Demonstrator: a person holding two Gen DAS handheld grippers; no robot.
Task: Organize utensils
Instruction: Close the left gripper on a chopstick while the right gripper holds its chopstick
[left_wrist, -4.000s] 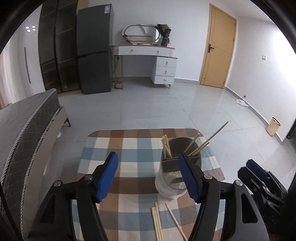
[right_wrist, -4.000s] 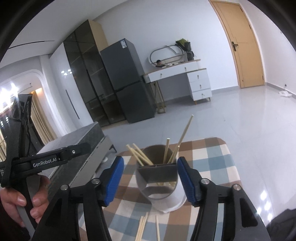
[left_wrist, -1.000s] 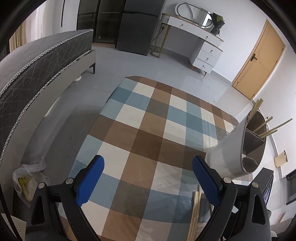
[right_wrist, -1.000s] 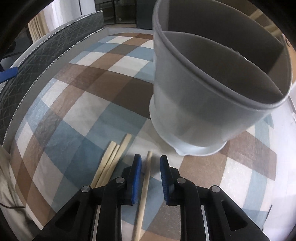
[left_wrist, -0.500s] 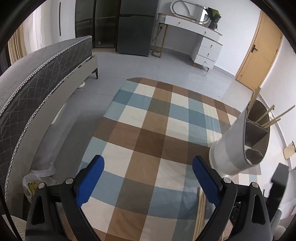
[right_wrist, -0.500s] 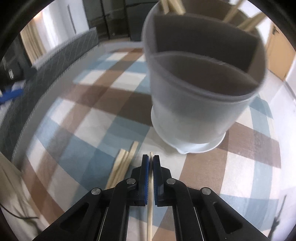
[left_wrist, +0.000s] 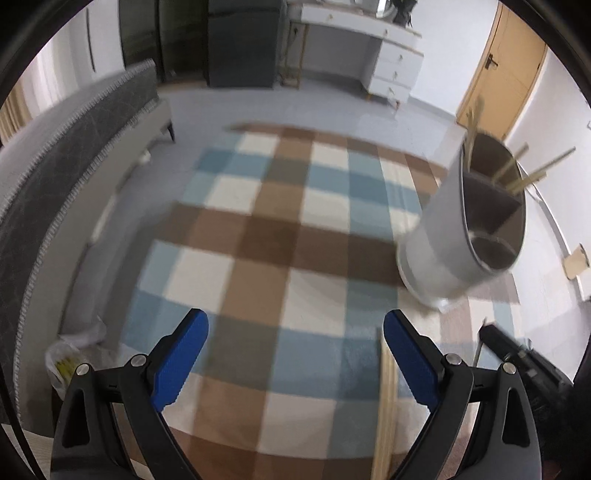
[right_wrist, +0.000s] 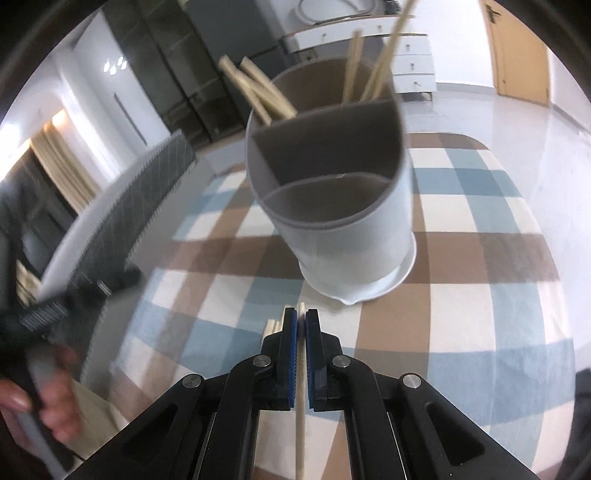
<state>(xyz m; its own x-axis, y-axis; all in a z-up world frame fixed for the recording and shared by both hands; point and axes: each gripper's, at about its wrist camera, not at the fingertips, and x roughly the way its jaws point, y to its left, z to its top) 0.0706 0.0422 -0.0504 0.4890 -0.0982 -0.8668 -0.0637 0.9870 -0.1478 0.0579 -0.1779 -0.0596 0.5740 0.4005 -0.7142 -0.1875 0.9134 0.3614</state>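
Our right claw (right_wrist: 301, 325) is pinching a single chopstick (right_wrist: 300, 413) between its pressed-together blue pads, just in front of the grey divided holder (right_wrist: 343, 229) that is standing on the checked surface (right_wrist: 480, 295). Only the left wrist view is showing our left claw (left_wrist: 295, 332) spread wide and gripping nothing, with loose chopsticks (left_wrist: 386, 398) lying by its right finger.

Floor: pale glossy grey tile floor (left_wrist: 332, 110)
Walls: plain white walls (left_wrist: 546, 103)
Door: tan wooden door (left_wrist: 495, 70)
Furniture: white drawer desk (left_wrist: 373, 48), dark grey refrigerator (left_wrist: 240, 40), grey quilted bed (left_wrist: 66, 147)
Light: cream curtains (right_wrist: 62, 166)
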